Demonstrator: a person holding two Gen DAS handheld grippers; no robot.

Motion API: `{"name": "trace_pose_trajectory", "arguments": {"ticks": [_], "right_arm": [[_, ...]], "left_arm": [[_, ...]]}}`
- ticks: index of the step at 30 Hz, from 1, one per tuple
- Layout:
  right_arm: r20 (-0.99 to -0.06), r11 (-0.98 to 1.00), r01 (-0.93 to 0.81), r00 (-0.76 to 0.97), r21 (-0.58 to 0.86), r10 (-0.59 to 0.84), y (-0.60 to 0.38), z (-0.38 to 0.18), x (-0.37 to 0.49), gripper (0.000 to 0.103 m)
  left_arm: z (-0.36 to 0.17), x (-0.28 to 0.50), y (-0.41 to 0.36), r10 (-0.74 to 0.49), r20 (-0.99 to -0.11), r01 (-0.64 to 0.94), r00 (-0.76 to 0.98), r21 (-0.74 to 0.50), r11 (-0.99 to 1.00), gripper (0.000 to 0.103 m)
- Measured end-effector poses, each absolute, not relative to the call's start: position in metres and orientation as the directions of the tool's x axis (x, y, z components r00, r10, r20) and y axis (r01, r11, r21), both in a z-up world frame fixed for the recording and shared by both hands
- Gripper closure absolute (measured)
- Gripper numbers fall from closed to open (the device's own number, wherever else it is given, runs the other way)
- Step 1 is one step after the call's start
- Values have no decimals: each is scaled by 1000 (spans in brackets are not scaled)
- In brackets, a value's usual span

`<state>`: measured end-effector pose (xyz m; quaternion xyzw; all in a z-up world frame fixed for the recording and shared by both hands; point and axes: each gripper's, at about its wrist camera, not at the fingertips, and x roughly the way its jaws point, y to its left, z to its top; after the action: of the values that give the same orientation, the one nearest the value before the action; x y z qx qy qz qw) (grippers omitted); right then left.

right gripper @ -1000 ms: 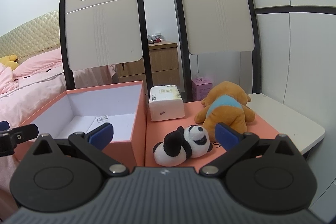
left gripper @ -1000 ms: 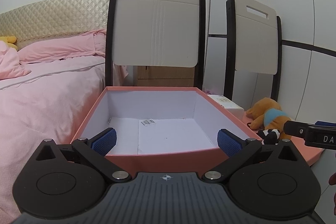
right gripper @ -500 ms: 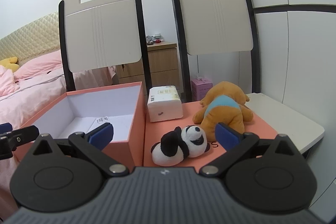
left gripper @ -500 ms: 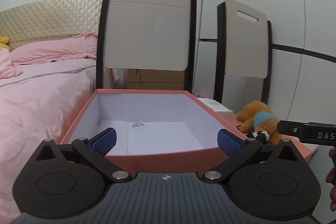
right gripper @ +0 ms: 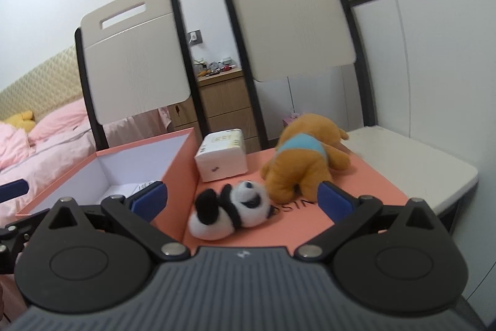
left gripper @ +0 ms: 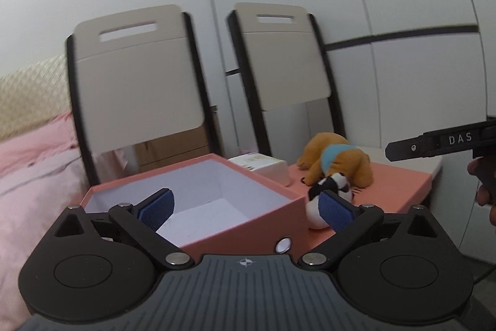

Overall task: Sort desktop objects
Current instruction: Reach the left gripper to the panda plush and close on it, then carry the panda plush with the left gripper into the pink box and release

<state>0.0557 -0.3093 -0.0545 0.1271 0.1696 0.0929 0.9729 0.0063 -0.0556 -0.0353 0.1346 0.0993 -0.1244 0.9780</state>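
Observation:
An open pink box with a white inside stands on the left. Beside it lies a flat pink lid. On the lid lie a small panda plush, an orange dog plush with a blue bib and a white tissue pack. My left gripper is open and empty, over the box's near right corner. My right gripper is open and empty, with the panda just beyond its fingers.
Two folding chairs stand behind the table. A white table top shows right of the lid. A bed with pink bedding is on the left. A wooden nightstand stands between the chairs.
The left gripper has swung right, so the plush toys and the lid now come into its view. The right gripper has moved closer to the panda and tilted. Both stay open.

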Motion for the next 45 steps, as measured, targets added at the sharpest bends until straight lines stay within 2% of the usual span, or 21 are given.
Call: {"name": "trace_pose_trajectory", "arguments": {"ticks": [3,6,9,13,15,17,20,26,31,34,39,45], "right_arm": [[-302,940,-122,927,320,224,-335,-66,51,0],[-310,930,-108,924,352,225,-359,-78,49,0],[-319,922,-96,921,376,226,-381,-88,45,0],[-320,918,-80,923,388,215,-405,-98,36,0],[-322,918,-71,924,389,208,-413,-102,32,0],[-323,917,-61,925,395,201,-420,-107,27,0],[-330,909,-43,924,414,194,-425,-114,24,0],[-336,899,-31,922,436,195,-423,-121,22,0],[-340,903,-54,916,426,215,-410,-119,29,0],[-351,894,-70,904,442,244,-399,-122,35,0],[-367,892,-95,888,443,277,-384,-124,41,0],[-386,891,-123,869,437,309,-368,-127,47,0]], "left_arm": [[-39,12,-88,-244,-240,316,939,330,890,9],[-48,28,-123,-269,-290,369,918,386,846,21],[-55,52,-154,-266,-347,399,899,406,822,30],[-64,94,-181,-198,-449,398,871,410,821,45],[-72,112,-186,-171,-505,405,846,400,822,45],[-79,126,-189,-137,-544,400,828,400,825,60],[-85,138,-190,-100,-565,380,819,405,832,71],[-56,136,-175,-116,-521,329,846,338,882,76],[-4,121,-142,-128,-420,247,899,241,939,76],[14,115,-118,-73,-352,156,933,213,965,76],[-10,134,-80,44,-434,21,900,143,989,76],[-54,154,-66,67,-546,-7,835,112,994,76]]}}
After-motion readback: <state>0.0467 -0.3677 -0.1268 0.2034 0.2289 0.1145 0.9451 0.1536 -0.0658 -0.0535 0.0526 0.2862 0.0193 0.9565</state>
